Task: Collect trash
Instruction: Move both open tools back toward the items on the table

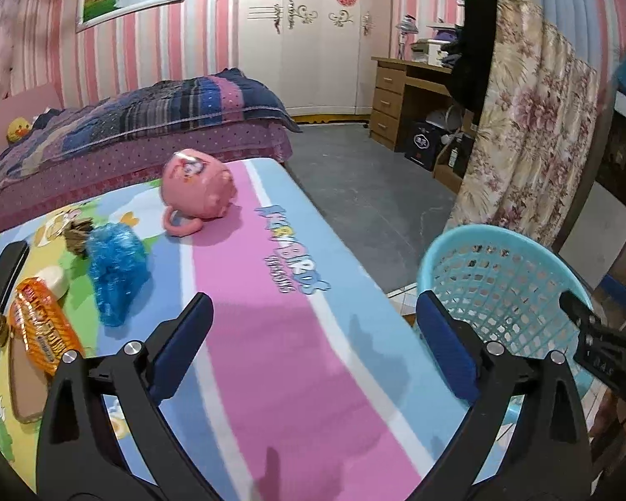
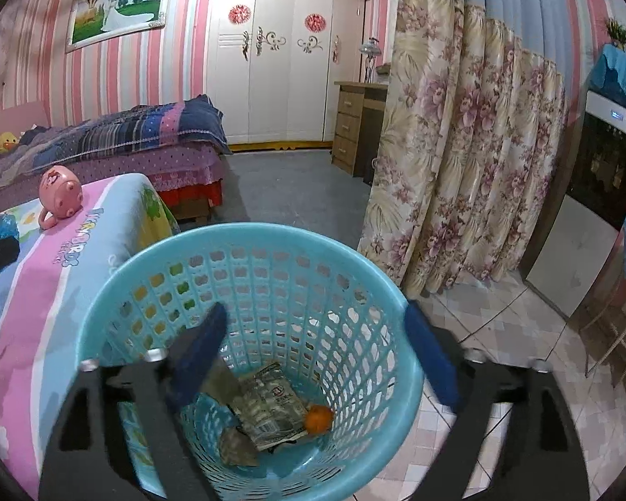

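Trouble could be caused by the round pink ceramic mug (image 1: 198, 192) tipped beside the crumpled blue plastic wrapper (image 1: 114, 271), easily knocked off while both the left gripper (image 1: 313, 350) and right gripper (image 2: 317, 359) are spread wide and empty.

open tongs (image 2: 317, 350) over blue basket (image 2: 271, 238) holding wrappers (image 2: 269, 413).

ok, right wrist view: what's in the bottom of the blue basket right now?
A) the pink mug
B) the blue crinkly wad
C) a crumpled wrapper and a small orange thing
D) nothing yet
C: the basket holds a crumpled wrapper and a small orange thing on its floor; the pink mug is on the table.
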### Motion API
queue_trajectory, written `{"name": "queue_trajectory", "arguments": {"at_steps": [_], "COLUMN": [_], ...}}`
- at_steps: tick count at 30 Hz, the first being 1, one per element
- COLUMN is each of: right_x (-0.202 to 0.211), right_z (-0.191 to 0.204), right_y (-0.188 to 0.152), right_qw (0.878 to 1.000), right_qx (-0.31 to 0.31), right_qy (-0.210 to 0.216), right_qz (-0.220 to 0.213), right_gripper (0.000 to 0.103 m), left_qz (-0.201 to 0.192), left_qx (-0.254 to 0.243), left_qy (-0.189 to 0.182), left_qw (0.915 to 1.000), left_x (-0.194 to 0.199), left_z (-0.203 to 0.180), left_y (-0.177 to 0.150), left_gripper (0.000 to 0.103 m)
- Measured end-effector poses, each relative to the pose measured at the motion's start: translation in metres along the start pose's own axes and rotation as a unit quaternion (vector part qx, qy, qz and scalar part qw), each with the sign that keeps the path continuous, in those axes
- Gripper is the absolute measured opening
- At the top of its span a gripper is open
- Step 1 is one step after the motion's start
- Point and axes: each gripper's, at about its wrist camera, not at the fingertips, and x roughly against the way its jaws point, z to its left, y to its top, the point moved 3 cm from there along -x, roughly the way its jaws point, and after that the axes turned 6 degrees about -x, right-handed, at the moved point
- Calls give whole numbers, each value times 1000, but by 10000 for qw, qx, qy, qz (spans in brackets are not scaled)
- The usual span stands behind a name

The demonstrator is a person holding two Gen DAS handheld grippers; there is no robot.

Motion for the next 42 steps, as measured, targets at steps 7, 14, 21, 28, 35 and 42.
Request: {"name": "queue_trajectory", "arguments": {"at_steps": [7,14,21,28,35,42], "right_x": [24,50,64,61,35,5], "right_z": [35,77,138,204,256,264], "right_y": [9,18,26,34,22,-1], "right_qw": [9993,9967,9908,9846,9821,9823], "right_qx": [-16,108,305,514,699,839], "right_qy": [361,799,1310,1672,1742,1611], "right_qz": [-60,-123,-148,-21,125,458], "right_gripper": [94,94,94,94,94,94], "left_qz": [-33,-50,94,203,428,846], "left_qx": [127,318,526,769,1159,1391], "left_qy": [172,559,1205,1481,1446,1455], "left_qw": [9998,9979,9913,9858,9817,9759], "left_x": [17,38,54,58,45,16], "left_z": [31,81,147,203,242,267], "left_y": [-2,-9,-27,-38,-55,-73], "left_gripper": [97,97,97,97,97,97]}}
